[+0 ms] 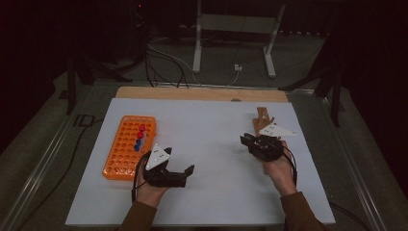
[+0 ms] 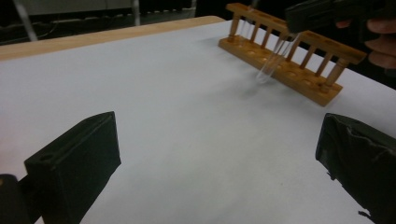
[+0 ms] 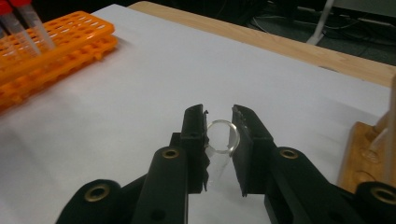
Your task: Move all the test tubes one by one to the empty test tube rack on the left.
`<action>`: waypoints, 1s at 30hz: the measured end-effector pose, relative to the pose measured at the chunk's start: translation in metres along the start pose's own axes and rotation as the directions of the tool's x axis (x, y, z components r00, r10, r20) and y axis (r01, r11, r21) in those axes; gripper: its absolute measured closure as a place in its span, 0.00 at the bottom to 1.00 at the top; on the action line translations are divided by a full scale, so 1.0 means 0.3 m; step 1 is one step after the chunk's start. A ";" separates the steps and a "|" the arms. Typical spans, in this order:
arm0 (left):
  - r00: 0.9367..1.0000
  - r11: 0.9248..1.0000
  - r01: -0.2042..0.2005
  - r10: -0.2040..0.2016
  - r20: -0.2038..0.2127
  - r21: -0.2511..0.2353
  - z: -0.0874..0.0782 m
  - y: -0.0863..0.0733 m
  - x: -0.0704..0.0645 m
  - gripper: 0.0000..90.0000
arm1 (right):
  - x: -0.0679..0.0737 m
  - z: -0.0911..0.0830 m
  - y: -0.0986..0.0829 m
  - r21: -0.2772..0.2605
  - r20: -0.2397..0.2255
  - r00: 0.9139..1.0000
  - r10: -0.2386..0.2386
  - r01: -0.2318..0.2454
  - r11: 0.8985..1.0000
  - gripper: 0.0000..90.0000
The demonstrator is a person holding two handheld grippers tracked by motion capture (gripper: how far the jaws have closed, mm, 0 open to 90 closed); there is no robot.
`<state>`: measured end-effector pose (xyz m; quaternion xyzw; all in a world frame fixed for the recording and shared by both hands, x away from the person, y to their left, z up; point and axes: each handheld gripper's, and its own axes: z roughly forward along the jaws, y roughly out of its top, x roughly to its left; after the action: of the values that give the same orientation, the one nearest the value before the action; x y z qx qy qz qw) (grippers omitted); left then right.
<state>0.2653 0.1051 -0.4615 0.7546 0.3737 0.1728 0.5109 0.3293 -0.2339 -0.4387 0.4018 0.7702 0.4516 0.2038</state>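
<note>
- The glass tube (image 3: 219,144) is clear, thin-walled and empty; its round mouth faces the right gripper view, pinched between the fingers (image 3: 195,140) of the right gripper (image 3: 218,135), just below the rim.
- In the left gripper view the tube (image 2: 275,58) hangs tilted in front of the wooden rack (image 2: 285,60), its rounded bottom clear of the bench (image 2: 187,116).
- I judge it light, stiff, slippery and easily cracked: a gentle squeeze on the upper wall near the rim suits it, since a hard pinch could break it and a loose one let it slide.
- The wooden rack (image 1: 262,118) stands at the bench's right, just beyond the right gripper (image 1: 262,144); one more clear tube seems to stand in it.
- The left gripper (image 1: 171,171) rests low over the bench with its fingers (image 2: 74,163) spread wide apart, holding nothing.
- An orange rack (image 1: 130,147) sits at the left, beside that hand, carrying a few red- and blue-capped tubes (image 1: 139,137).
- The bench is covered with a white sheet, with a wooden edge at the far side.
</note>
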 end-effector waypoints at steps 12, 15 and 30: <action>0.994 0.994 -0.100 0.098 0.046 0.037 0.165 0.056 -0.135 0.04 | 0.085 0.009 0.008 0.002 -0.085 0.996 -0.018 0.018 1.000 0.85; 0.995 0.994 -0.093 0.090 0.052 0.058 0.213 0.063 -0.170 0.08 | 0.114 0.010 0.008 0.005 -0.107 0.994 -0.024 0.024 1.000 0.85; 0.994 0.993 -0.107 0.107 0.004 0.041 0.287 0.068 -0.235 0.51 | 0.199 0.013 0.023 0.010 -0.204 0.978 -0.047 0.050 0.999 0.84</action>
<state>0.2820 -0.0063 -0.4705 0.7841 0.3357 0.1915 0.4855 0.2996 -0.1821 -0.4320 0.3359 0.8000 0.4794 0.1317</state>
